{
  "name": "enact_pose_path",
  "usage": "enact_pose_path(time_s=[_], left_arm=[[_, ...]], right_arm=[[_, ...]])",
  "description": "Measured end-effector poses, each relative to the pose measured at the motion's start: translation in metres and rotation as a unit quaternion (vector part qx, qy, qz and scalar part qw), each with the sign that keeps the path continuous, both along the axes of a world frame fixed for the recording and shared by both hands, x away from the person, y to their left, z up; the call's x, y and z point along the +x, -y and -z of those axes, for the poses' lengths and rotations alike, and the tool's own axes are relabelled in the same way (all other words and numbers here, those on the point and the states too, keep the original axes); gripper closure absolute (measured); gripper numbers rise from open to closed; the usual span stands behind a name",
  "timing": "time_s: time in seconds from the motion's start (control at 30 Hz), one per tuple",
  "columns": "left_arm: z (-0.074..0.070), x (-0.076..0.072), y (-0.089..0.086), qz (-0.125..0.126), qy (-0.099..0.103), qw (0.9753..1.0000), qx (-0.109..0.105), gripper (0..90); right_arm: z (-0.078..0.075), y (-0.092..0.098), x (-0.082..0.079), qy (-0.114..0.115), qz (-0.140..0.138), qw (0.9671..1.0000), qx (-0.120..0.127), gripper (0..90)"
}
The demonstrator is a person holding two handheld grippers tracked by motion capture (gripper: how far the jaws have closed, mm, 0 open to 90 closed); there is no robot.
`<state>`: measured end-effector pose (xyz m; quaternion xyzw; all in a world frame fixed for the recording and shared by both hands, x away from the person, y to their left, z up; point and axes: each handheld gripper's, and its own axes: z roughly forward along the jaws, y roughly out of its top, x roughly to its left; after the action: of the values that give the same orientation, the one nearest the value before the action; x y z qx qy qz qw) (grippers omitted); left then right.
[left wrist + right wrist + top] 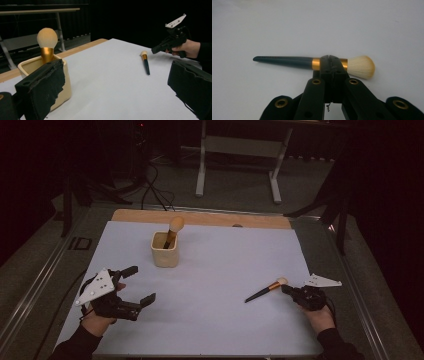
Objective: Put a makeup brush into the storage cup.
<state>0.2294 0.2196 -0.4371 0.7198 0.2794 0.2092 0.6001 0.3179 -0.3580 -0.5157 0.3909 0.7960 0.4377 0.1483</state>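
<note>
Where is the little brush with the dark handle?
In the high view the small brush lies on the white sheet at the right, its bristle end beside the right gripper, far from the cup.

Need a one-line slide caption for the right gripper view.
Right gripper, jaws together, over the gold ferrule of a makeup brush lying on the white table.

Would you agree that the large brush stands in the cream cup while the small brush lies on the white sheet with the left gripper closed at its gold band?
Not quite: it is the right gripper, not the left, whose jaws are closed at the small brush's gold band, as the right gripper view shows. The left gripper is open, away from it. The large brush does stand in the cream cup.
</note>
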Motion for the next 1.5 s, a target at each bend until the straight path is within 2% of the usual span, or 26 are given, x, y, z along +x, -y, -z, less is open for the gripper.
enact_pose_path(time_s=[0.23, 0.47, 0.53, 1.03, 1.23, 1.37, 1.5], left_arm=[[0.007, -0.001, 0.002, 0.005, -0.010, 0.9999, 0.002, 1.5], [0.016, -0.001, 0.009, 0.017, -0.012, 0.9997, 0.016, 1.5], [0.018, 0.000, 0.009, 0.019, -0.014, 0.9996, 0.017, 1.5], [0.017, -0.001, 0.008, 0.017, -0.012, 0.9997, 0.012, 1.5], [0.017, 0.000, 0.008, 0.017, -0.013, 0.9997, 0.009, 1.5], [0.017, 0.001, 0.008, 0.016, -0.014, 0.9997, 0.008, 1.5], [0.016, 0.002, 0.008, 0.015, -0.013, 0.9998, 0.007, 1.5]], right_arm=[[0.004, -0.003, 0.009, -0.011, -0.001, 0.9998, -0.013, 90.0], [0.008, -0.011, 0.018, -0.023, -0.004, 0.9994, -0.026, 90.0], [0.008, -0.012, 0.021, -0.026, -0.003, 0.9994, -0.021, 90.0], [0.004, -0.024, 0.037, -0.026, -0.005, 0.9992, -0.030, 90.0], [-0.003, -0.036, 0.034, -0.027, -0.024, 0.9993, -0.002, 90.0], [-0.003, -0.052, 0.033, -0.031, -0.043, 0.9986, -0.003, 90.0], [0.000, -0.069, 0.032, -0.045, -0.060, 0.9972, -0.004, 90.0]])
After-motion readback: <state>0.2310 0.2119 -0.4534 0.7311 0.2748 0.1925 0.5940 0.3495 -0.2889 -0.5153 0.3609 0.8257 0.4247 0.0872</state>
